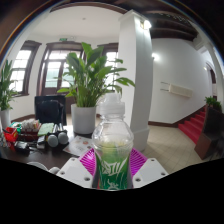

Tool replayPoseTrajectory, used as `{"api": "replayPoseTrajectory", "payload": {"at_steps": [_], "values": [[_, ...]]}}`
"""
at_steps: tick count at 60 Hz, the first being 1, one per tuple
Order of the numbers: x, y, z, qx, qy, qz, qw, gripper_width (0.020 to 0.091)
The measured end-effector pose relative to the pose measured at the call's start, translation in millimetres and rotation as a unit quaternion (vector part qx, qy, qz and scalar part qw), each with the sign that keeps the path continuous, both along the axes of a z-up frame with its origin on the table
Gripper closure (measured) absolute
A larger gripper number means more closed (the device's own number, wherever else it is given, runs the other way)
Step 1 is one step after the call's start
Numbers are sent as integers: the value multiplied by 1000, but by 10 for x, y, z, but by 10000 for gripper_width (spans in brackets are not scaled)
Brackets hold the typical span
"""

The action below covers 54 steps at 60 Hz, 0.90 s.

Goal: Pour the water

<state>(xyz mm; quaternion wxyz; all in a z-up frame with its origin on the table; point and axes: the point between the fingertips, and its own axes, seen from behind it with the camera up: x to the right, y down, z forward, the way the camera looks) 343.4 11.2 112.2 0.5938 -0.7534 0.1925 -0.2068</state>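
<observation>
Gripper (113, 166) fingers with magenta pads clamped on a clear plastic water bottle with green label (112, 150) | bottle upright between them, long axis vertical, white cap on | cluttered dark table (30, 150) just beyond | potted leafy plant (88, 85) behind | white pillar (135, 65), windows farthest.

clear glossy plastic bottle (113, 150) with a green shiny label, gripped between smooth matt magenta pads (90, 160); glossy white ceramic-looking plant pot (84, 119) behind, smooth painted white pillar (135, 70)
</observation>
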Motion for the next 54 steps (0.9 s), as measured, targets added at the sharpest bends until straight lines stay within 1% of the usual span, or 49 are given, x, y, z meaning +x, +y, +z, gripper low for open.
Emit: {"api": "replayPoseTrajectory", "payload": {"at_steps": [5,6,8,10,14,16,20,22,24,34,41,47,54], "values": [[-17,-57,5,11,7,-3,1000,702],[-18,-56,5,15,9,-4,1000,678],[-18,-63,5,21,12,-5,1000,664],[-14,-70,12,28,15,-6,999,615],[-2,-82,4,35,21,-9,999,562],[-18,-91,-54,25,28,-6,999,511],[-35,-110,-126,3,26,4,1000,308],[-47,-137,-136,-6,21,8,1000,240],[-94,-161,-161,-11,21,12,1000,243],[-420,-468,-27,-14,29,36,999,243],[-804,-779,223,4,49,58,997,250],[-1252,-1018,505,22,61,97,993,252],[-1744,-1308,765,21,71,139,988,251]]}}
